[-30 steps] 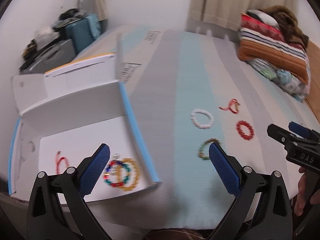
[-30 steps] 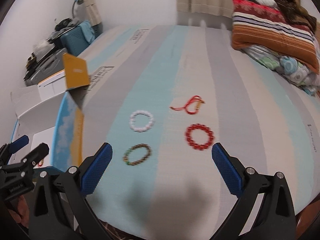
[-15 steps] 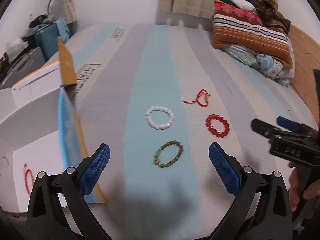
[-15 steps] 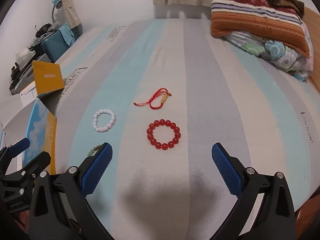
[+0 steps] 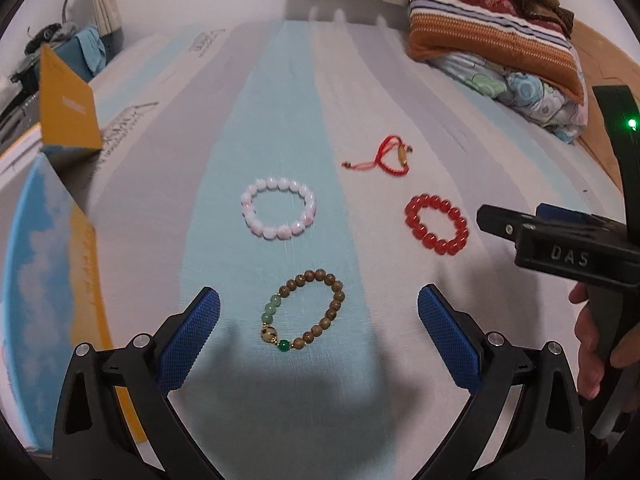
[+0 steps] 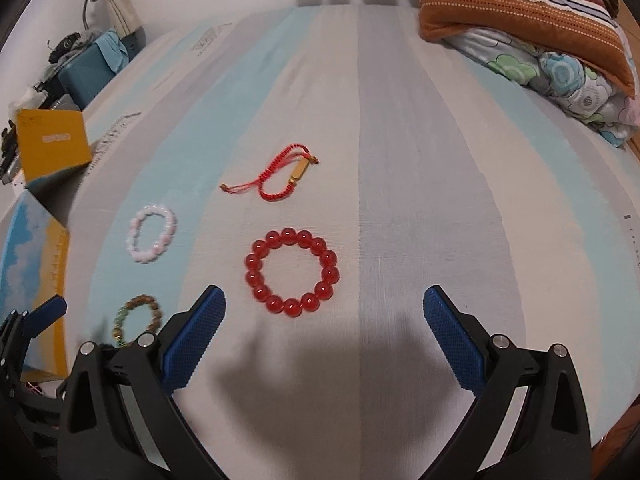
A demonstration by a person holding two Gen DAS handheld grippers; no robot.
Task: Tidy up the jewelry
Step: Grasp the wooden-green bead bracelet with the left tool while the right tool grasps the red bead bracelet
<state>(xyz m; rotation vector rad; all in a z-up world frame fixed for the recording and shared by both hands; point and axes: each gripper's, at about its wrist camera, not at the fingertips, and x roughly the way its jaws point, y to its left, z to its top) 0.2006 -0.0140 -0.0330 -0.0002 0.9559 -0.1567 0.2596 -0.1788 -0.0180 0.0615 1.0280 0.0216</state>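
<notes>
Several bracelets lie on the striped bed sheet. A brown and green bead bracelet (image 5: 304, 312) lies between the fingertips of my open left gripper (image 5: 318, 328); it also shows in the right wrist view (image 6: 136, 318). A red bead bracelet (image 6: 292, 272) lies just ahead of my open right gripper (image 6: 324, 324), and shows in the left wrist view (image 5: 436, 224). A pale pink bead bracelet (image 5: 279, 208) (image 6: 151, 233) and a red cord bracelet (image 5: 386, 158) (image 6: 276, 178) lie farther off. Both grippers are empty.
An open box with a blue-sky and orange flap (image 5: 52, 264) (image 6: 36, 256) stands at the left edge of the bed. Striped pillows and a floral quilt (image 5: 500, 40) (image 6: 540, 28) lie at the far right. A suitcase and clutter (image 6: 88, 68) stand beyond the left side.
Both grippers have moved forward and down toward the bracelets. The left view has swung right, away from the box interior, and now has the brown and green bracelet between its fingertips.
</notes>
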